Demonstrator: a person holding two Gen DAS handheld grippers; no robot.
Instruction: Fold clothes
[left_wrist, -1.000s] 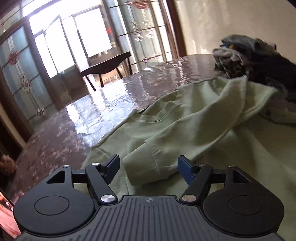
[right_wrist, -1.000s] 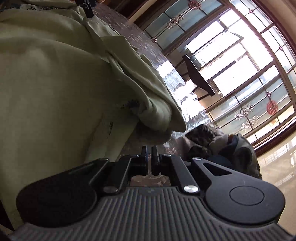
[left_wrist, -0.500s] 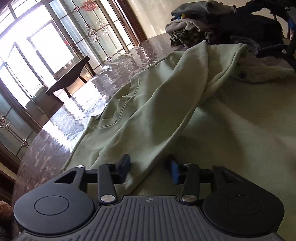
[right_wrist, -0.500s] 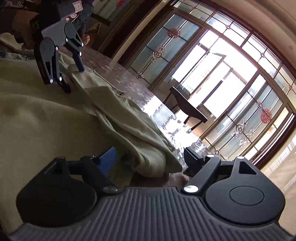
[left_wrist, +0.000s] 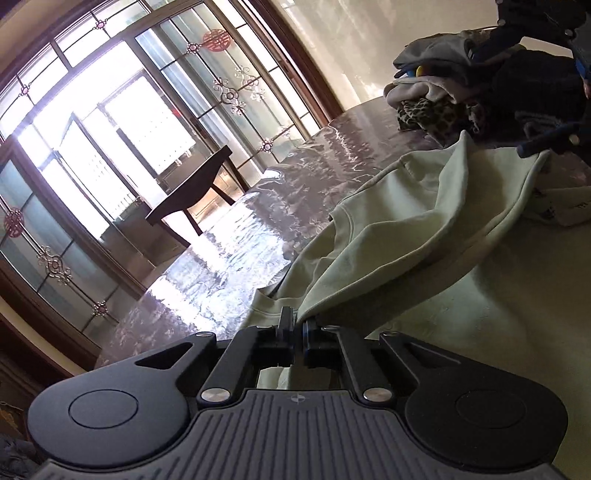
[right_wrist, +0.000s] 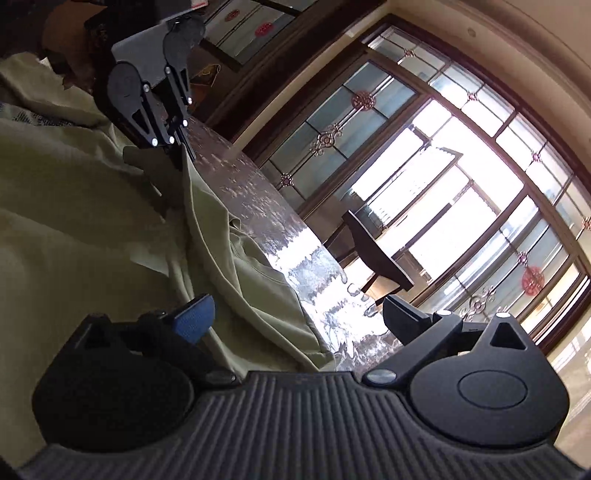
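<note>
We hold the left gripper (left_wrist: 298, 325) with its jaws pinched together on a fold of the pale green sweatshirt (left_wrist: 424, 236), lifting that edge so the cloth drapes away from the tips. The sweatshirt lies spread across the glossy, marbled worktop (left_wrist: 295, 192), its neckline facing the windows (left_wrist: 122, 122). Our right gripper (right_wrist: 295, 314) has its jaws spread wide, with nothing between them; it sits over the sweatshirt's edge where the fabric meets bare worktop. From the right wrist view we see the left gripper (right_wrist: 181, 146) at the far side, gripping the raised cloth. A heap of other clothes (left_wrist: 461, 92) sits on the worktop beyond the sweatshirt. A dark wooden chair (left_wrist: 192, 195) stands by the windows.
</note>
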